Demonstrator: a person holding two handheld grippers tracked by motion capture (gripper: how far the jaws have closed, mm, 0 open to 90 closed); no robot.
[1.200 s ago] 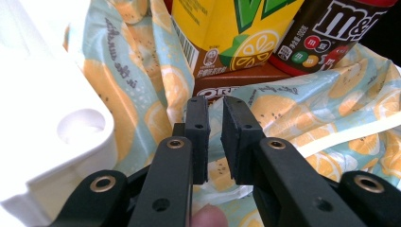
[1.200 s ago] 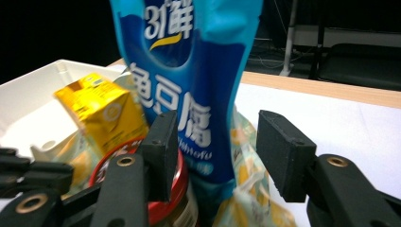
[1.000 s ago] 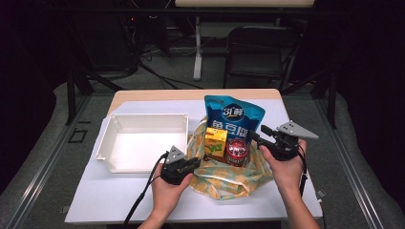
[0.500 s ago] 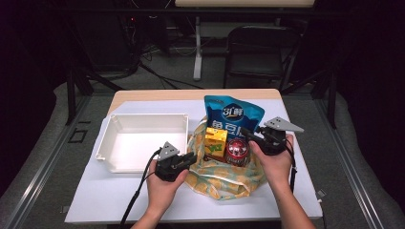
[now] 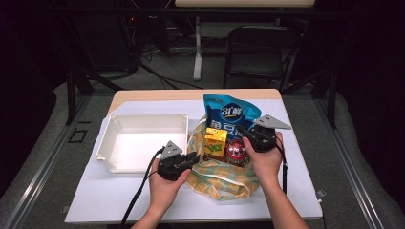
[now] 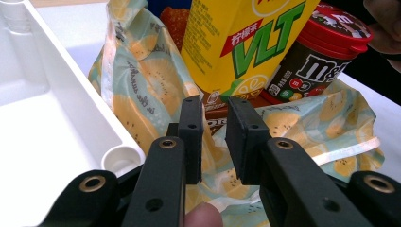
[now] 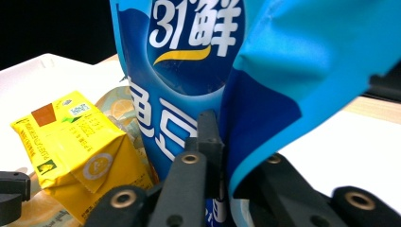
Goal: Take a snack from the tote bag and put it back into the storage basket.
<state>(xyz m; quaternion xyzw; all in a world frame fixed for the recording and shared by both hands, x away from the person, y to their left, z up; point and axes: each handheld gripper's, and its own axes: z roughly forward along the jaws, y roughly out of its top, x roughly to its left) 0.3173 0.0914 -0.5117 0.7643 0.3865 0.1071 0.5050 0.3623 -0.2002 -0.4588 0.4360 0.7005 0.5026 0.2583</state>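
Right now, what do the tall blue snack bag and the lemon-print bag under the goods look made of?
Tall blue snack bag: glossy plastic film, by its sheen and sharp creases where the right gripper pinches it. Lemon-print bag: thin, soft, matte crumpled sheet, fabric or plastic, hard to tell.

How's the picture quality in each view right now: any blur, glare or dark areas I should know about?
High view: table evenly lit, the room behind it dark, picture slightly soft. Left gripper view: white tray nearly blown out, drink carton and candy tub sharp. Right gripper view: blue snack bag close and soft, with black background at upper left.
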